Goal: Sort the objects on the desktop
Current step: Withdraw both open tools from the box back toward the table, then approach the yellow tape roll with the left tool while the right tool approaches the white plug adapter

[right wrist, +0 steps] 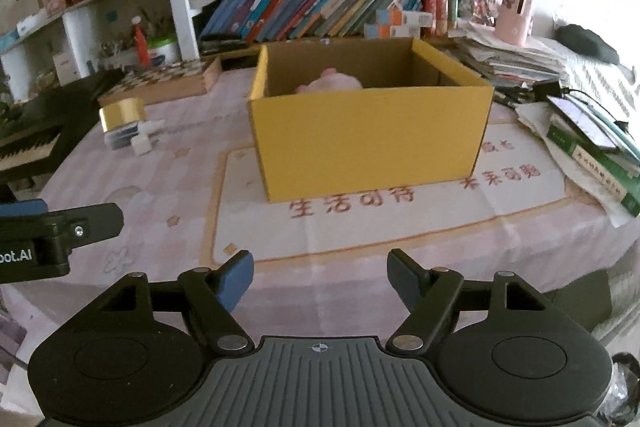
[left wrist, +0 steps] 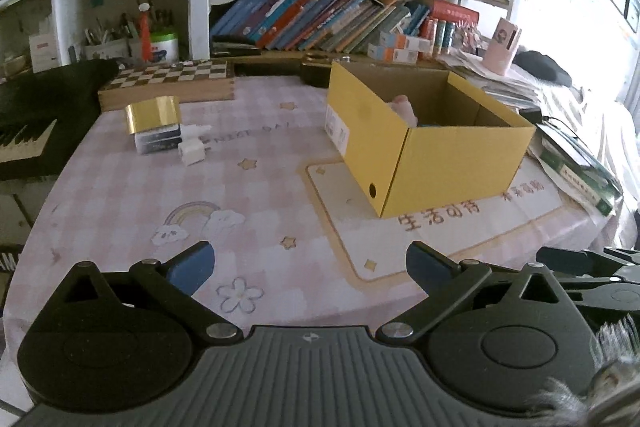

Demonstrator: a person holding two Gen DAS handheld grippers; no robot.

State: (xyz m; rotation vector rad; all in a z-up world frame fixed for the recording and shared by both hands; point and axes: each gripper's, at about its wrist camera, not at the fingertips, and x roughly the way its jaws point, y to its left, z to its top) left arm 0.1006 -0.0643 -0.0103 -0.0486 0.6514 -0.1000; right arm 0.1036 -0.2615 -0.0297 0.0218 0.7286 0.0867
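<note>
Left gripper (left wrist: pixel 310 267): nearest in the left wrist view, fingers (left wrist: pixel 192 267) spread wide, nothing between them, held above the near edge of the counter (left wrist: pixel 120 195). Its side also shows at the left edge of the right wrist view (right wrist: pixel 60 231).

Right gripper (right wrist: pixel 320 279): fingers (right wrist: pixel 236 281) likewise parted and empty, above the near counter edge; part of it appears at the right edge of the left wrist view (left wrist: pixel 588 267).

Counter: covered by a pink checked cloth printed with stars, a flower and a rainbow.

Yellow box (left wrist: pixel 428 147): open-topped cardboard, mid-counter, standing on a pale printed panel with red characters. Left view shows it corner-on, with a label and a round hole on one side; right view (right wrist: pixel 368 135) shows one plain side only.

Pink soft object (right wrist: pixel 332 83): inside the box; only its top shows in either view, kind cannot be told.

Gold tape roll (left wrist: pixel 152 115): far left of the counter, resting on a dark flat box (left wrist: pixel 158 141); a small white block (left wrist: pixel 192 151) just beside it.

Chessboard box (left wrist: pixel 168 83): behind the roll, at the back edge.

Keyboard (left wrist: pixel 24 139): left, off the counter.

Green book (right wrist: pixel 592 163): right edge, clearer in the right view.

Bookshelf (left wrist: pixel 320 19): rear, leaning books.
</note>
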